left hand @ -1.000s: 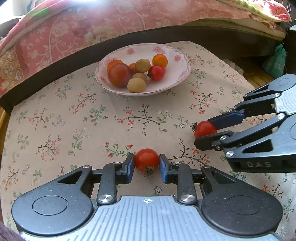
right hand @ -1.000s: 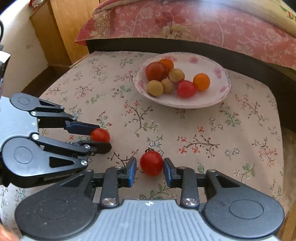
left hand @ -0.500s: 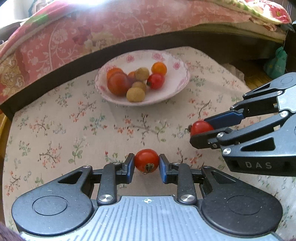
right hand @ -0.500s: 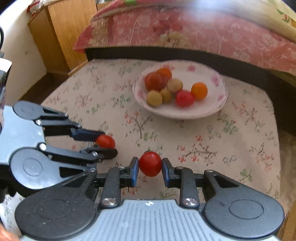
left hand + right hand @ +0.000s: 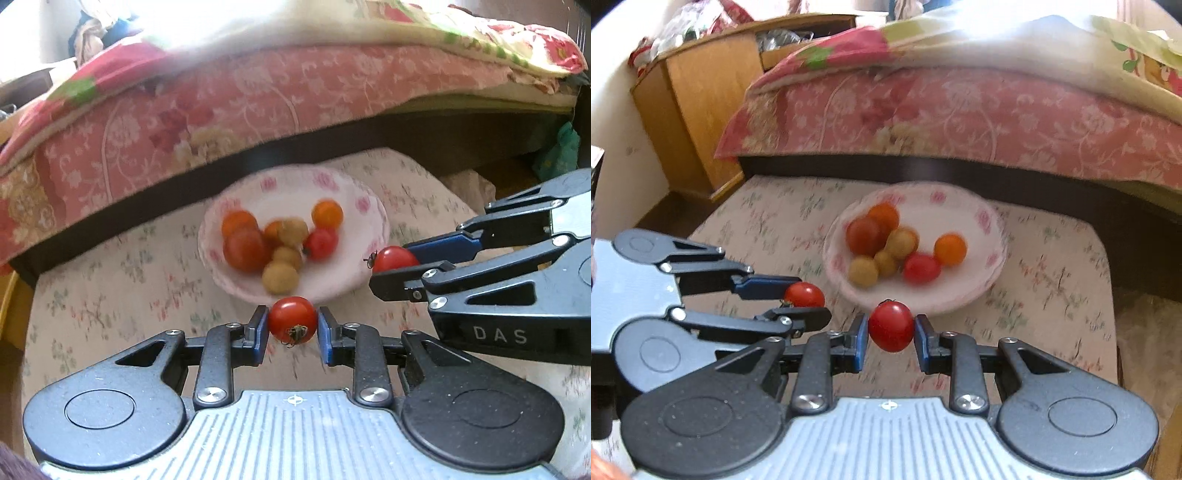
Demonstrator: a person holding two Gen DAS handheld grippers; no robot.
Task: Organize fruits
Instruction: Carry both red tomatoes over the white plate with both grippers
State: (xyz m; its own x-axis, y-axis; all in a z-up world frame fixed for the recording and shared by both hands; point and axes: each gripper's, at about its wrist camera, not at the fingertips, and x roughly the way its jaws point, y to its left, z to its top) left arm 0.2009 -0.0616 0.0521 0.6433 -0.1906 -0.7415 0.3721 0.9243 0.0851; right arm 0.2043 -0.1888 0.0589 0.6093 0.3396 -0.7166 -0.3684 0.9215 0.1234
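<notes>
My left gripper is shut on a red cherry tomato and holds it in the air just short of the near rim of the white floral bowl. My right gripper is shut on a second red cherry tomato, also raised near the bowl. Each gripper shows in the other's view: the right one at the bowl's right, the left one at the bowl's left. The bowl holds several red, orange and tan fruits.
The bowl stands on a low table with a floral cloth. A bed with pink floral bedding runs right behind the table. A wooden cabinet stands at the back left in the right wrist view.
Both grippers closed on their tomatoes, lifted them off the cloth and moved forward toward the bowl. The views are tilted up and blurred by motion.
</notes>
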